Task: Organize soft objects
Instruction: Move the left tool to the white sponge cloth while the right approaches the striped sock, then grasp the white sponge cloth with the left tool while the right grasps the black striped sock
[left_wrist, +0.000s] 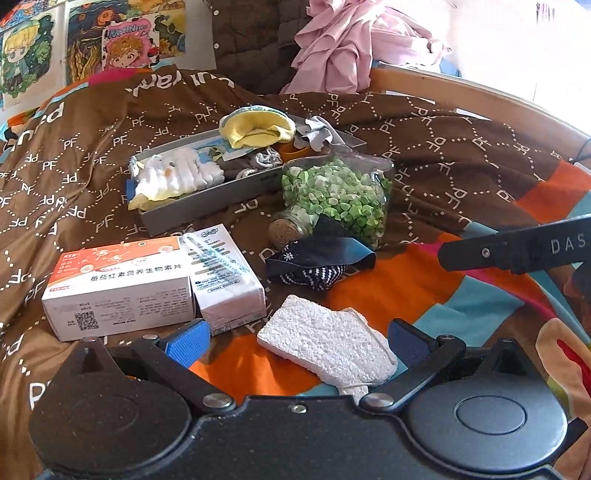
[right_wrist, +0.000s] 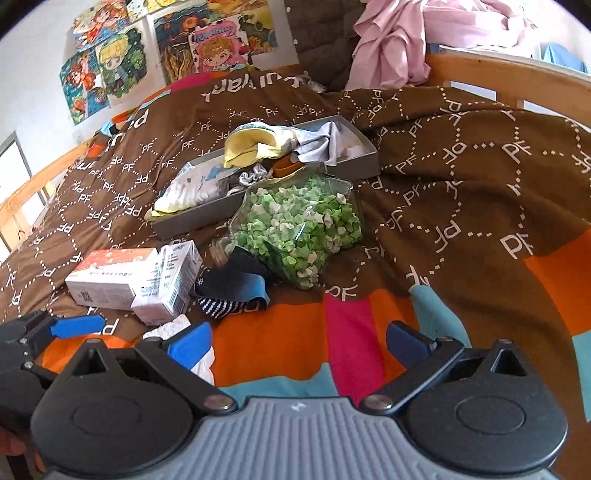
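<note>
Both tongs gape wide, nothing in them. Our left gripper (left_wrist: 297, 341) hangs low over the white sponge (left_wrist: 327, 341), pads either side but not touching. Our right gripper (right_wrist: 299, 341) hovers above bare quilt (right_wrist: 461, 177). Past the sponge lies a dark sock (left_wrist: 319, 264), against the jar (left_wrist: 340, 195); the grey tray (left_wrist: 207, 201) already holds soft things. We judge it's the reach step: next, drop, pinch the sponge, and carry it over the boxes (left_wrist: 147, 284).
</note>
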